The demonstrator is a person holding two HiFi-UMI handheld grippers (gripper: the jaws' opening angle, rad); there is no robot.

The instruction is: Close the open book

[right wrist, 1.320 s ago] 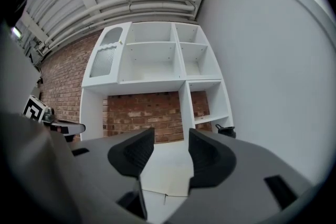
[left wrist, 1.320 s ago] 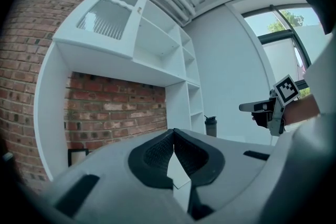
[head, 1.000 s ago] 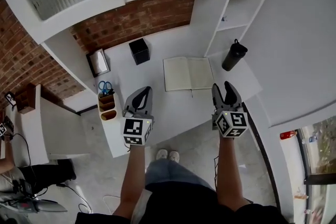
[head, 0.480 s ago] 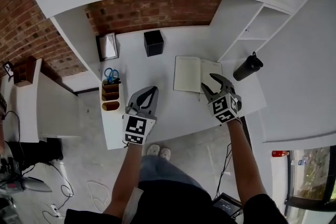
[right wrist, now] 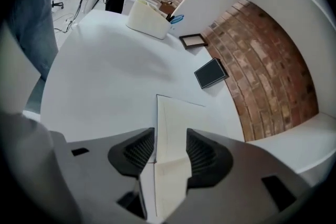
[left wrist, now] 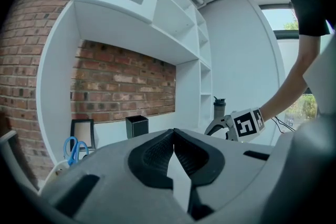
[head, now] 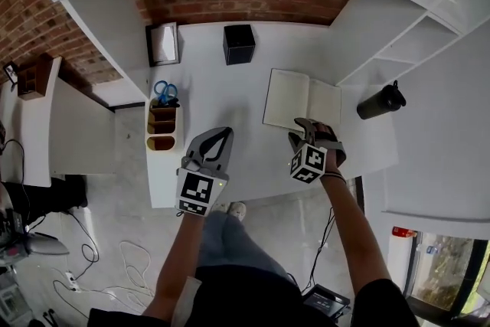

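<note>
Open book (head: pixel 298 97) lies flat on the white tabletop (head: pixel 222 96), toward the right edge, pages up. Right hand-held gripper (head: pixel 306 130) sits at the book's near edge; in the right gripper view its jaws are spread w/ the near part of the pages between them, not clamped. Can't tell if either pad touches the paper. Left hand-held gripper (head: pixel 218 135) is over the front-middle of the tabletop, well apart from the book, jaws pressed together at the tips w/ nothing between them.

Black box (head: pixel 239 44) stands near the back edge, approx. centre. Picture frame (head: pixel 163 44) is in the back left corner. Along the left edge is a desk organiser (head: pixel 162 135) w/ blue-handled scissors (head: pixel 162 93) in its rear slot. Dark bottle (head: pixel 381 101) stands at the right edge, beside the book but not touching it
</note>
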